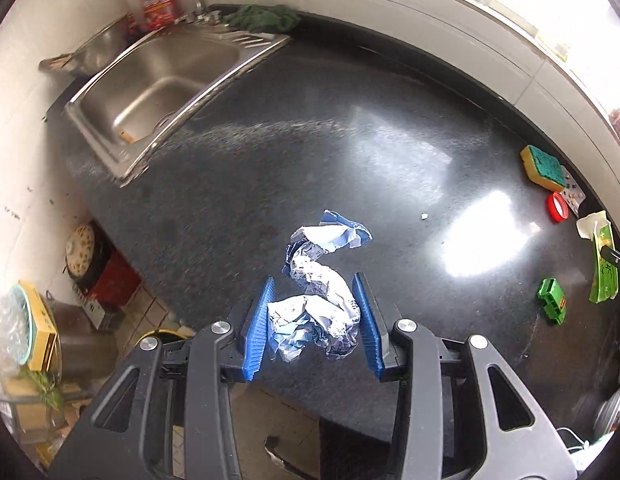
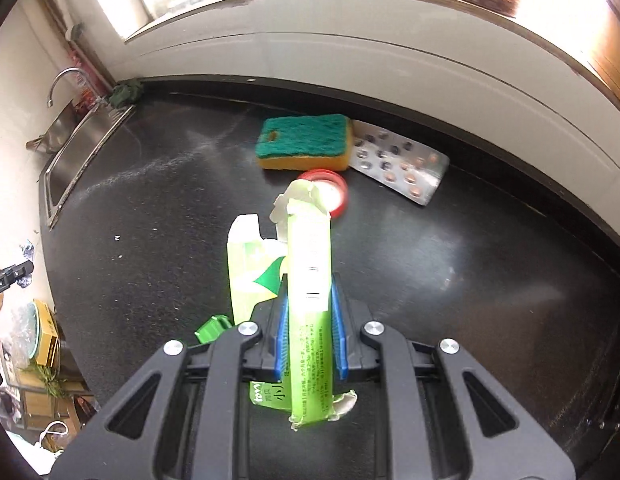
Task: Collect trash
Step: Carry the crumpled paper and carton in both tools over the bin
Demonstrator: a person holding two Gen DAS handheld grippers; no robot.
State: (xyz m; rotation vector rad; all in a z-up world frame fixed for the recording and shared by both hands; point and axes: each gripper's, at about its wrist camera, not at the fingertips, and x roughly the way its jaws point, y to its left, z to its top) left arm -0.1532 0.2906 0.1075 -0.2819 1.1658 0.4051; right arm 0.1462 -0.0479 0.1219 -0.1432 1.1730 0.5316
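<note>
Right gripper (image 2: 310, 320): clamped on green carton (image 2: 310, 280). Left gripper (image 1: 315, 320): spread around crumpled paper (image 1: 317, 304), near counter (image 1: 310, 140) edge. Pickup step; next, squeeze and lift.

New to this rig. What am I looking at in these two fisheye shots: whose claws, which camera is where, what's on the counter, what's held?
There is no robot arm. A person holds a two-finger gripper in each hand, and each carries a fisheye camera looking forward along its blue-padded fingers.

The left wrist view shows the left gripper with its jaws around a crumpled blue-and-white paper at the near edge of the dark countertop. Whether the pads press it yet is unclear. The steel sink sits far left.

The right wrist view shows the right gripper shut on a flattened green carton, lifted over the counter. Beyond it lie a green-and-yellow sponge, a pill blister pack, and a red lid, partly hidden by the carton. A small green plastic piece lies near left.
</note>
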